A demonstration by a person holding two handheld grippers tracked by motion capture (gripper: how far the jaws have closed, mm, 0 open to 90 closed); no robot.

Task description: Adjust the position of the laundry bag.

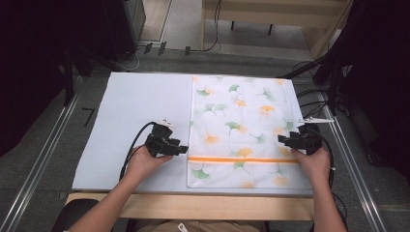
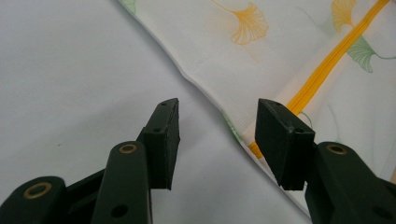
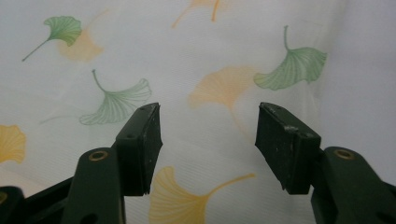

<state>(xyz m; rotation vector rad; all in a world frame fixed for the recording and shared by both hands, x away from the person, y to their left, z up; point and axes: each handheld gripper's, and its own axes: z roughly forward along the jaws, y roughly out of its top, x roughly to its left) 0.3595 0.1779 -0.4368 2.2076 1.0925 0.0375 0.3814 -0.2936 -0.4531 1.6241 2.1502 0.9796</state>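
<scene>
A white cloth cover (image 1: 241, 130) printed with green and orange ginkgo leaves lies flat on the right half of the table, an orange zipper stripe (image 1: 241, 159) crossing it near the front. My left gripper (image 1: 183, 149) is open at the cover's left edge (image 2: 205, 88), just above the zipper's end (image 2: 317, 77); nothing is between its jaws. My right gripper (image 1: 282, 139) is open at the cover's right side, jaws spread over the leaf print (image 3: 210, 88) and holding nothing.
A white sheet (image 1: 135, 111) covers the table, bare on its left half. The wooden table edge (image 1: 193, 205) runs along the front. Metal rails (image 1: 43, 154) flank the table, and cables (image 1: 314, 94) lie at the back right.
</scene>
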